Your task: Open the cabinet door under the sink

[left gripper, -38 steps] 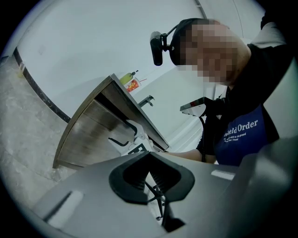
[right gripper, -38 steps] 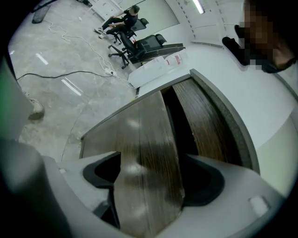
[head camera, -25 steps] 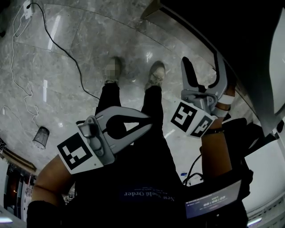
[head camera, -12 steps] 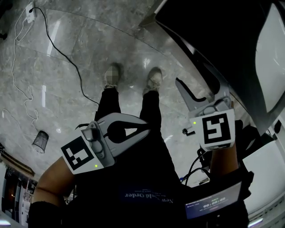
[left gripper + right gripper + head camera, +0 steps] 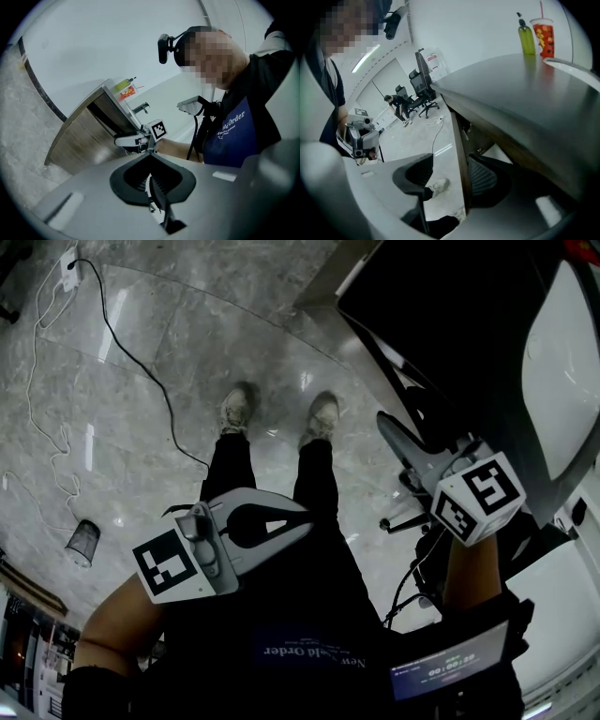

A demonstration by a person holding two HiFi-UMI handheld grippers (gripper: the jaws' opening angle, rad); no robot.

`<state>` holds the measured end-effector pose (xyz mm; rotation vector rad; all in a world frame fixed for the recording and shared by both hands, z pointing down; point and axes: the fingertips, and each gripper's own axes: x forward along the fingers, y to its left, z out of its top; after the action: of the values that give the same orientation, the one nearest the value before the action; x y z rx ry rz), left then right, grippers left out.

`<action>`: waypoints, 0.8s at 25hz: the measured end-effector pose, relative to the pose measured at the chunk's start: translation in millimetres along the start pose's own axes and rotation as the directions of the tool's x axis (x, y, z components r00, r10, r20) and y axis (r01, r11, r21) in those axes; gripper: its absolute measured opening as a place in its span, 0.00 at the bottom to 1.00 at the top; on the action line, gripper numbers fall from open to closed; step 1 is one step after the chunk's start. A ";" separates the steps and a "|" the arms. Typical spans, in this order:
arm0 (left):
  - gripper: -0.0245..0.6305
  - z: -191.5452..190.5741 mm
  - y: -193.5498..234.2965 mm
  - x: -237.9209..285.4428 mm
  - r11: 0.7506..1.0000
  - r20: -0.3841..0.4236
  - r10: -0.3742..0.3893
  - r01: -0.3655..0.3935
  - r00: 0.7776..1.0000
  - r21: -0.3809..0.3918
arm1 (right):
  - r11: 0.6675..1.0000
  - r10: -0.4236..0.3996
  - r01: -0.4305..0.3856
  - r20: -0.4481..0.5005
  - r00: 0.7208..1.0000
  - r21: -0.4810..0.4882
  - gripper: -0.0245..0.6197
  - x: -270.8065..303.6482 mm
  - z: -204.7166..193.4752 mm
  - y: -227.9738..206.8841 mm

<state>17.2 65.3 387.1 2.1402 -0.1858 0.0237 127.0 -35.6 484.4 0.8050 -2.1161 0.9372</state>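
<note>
The cabinet [image 5: 441, 324] under the white sink [image 5: 562, 362] fills the upper right of the head view; its wooden side [image 5: 79, 136] shows in the left gripper view. My right gripper [image 5: 412, 432] points down at the cabinet door's thin edge [image 5: 458, 154]. That edge stands between its jaws, which have just been closing. The right pad [image 5: 483, 176] lies close to the door, and a strip of floor shows between the left pad [image 5: 423, 172] and the edge. My left gripper [image 5: 281, 519] hangs level by my thighs, shut and empty, away from the cabinet.
A grey countertop [image 5: 525, 89] overhangs the door, with a green bottle [image 5: 527, 33] and a red cup [image 5: 545, 35] at the back. My shoes [image 5: 323, 416] stand near the cabinet. A black cable [image 5: 122, 343] and a small mesh bin [image 5: 84, 535] lie on the marble floor.
My right gripper has rolled so its marker cube faces up and has settled at the cabinet door's edge with narrower jaws. The left gripper has risen slightly.
</note>
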 end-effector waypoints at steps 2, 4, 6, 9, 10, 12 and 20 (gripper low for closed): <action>0.04 3.9 -1.8 -2.5 1.000 0.013 0.000 0.000 1.000 -0.002 | 0.999 0.031 -0.031 -0.016 0.999 0.042 0.40 0.4 -2.7 5.3; 0.04 8.0 0.0 -7.3 1.000 0.024 0.011 -0.011 1.000 -0.003 | 0.998 0.037 -0.036 -0.026 0.999 0.054 0.40 3.4 -6.9 11.9; 0.04 12.9 2.8 -13.2 1.000 0.038 0.021 -0.021 0.999 0.003 | 0.998 0.026 -0.024 -0.042 0.999 0.058 0.40 7.4 -13.8 16.2; 0.04 19.9 4.1 -25.2 1.000 0.053 0.024 -0.025 0.998 0.015 | 0.995 0.006 0.002 -0.075 0.997 0.096 0.40 17.9 -28.4 17.6; 0.04 21.8 4.1 -30.4 1.000 0.050 0.023 -0.024 0.998 0.018 | 0.994 -0.013 0.022 -0.084 0.996 0.110 0.40 21.5 -34.0 16.3; 0.04 25.2 4.5 -41.7 0.999 0.032 0.017 -0.018 0.999 0.027 | 0.988 -0.081 0.091 -0.083 0.993 0.126 0.35 24.7 -40.6 8.9; 0.04 44.7 0.2 -56.9 0.996 -0.087 -0.019 0.026 0.996 0.081 | 0.953 -0.262 0.276 -0.121 0.958 0.126 0.19 29.4 -58.3 -14.0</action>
<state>-41.6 34.9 357.7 2.2179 -0.1122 0.1125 139.5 -4.6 542.2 1.0640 -1.8105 0.9659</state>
